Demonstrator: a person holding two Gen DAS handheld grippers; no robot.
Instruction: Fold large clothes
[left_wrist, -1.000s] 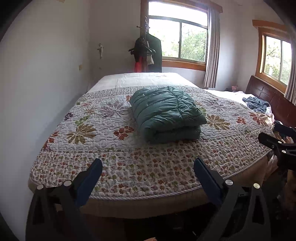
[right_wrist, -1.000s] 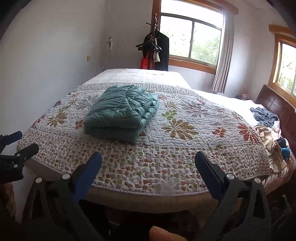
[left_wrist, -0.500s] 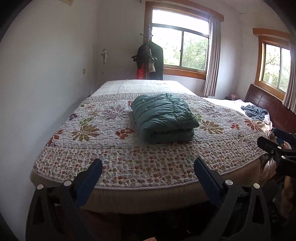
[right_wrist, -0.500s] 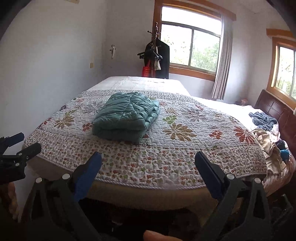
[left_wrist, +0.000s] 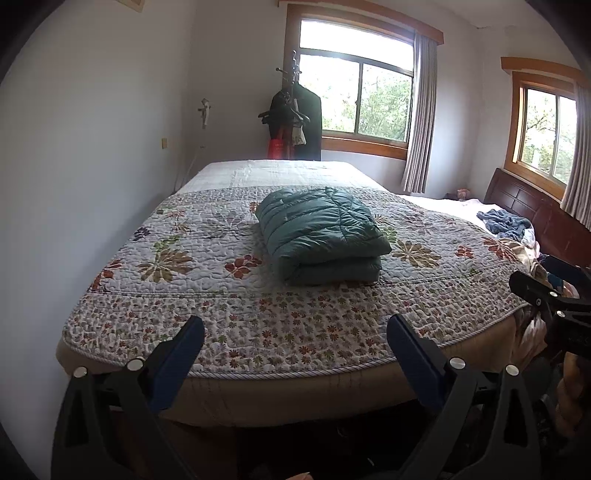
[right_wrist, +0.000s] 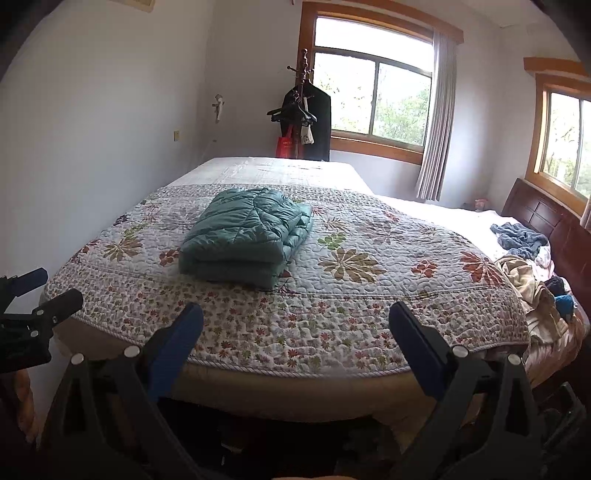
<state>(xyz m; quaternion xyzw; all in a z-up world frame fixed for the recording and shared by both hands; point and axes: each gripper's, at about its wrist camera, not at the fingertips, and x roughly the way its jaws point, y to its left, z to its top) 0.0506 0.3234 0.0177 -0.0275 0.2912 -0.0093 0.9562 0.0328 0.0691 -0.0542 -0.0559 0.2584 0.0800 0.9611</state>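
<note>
The left hand-held gripper (left_wrist: 295, 354) hung with its blue-padded fingers (left_wrist: 177, 363) spread wide and nothing between them, short of the bed's near edge. Straight ahead of it, well apart, a green puffer jacket (left_wrist: 323, 236) lay folded into a thick stacked bundle on the floral quilt (left_wrist: 207, 266). Far to its right, the right hand-held gripper (left_wrist: 554, 295) showed at the frame edge. Beyond the jacket stood a coat rack (left_wrist: 293, 118) hung with dark clothing, beside a window (left_wrist: 356, 99). Ahead to the right, a blue cloth (left_wrist: 504, 223) lay crumpled near the dark headboard (left_wrist: 535, 210).
</note>
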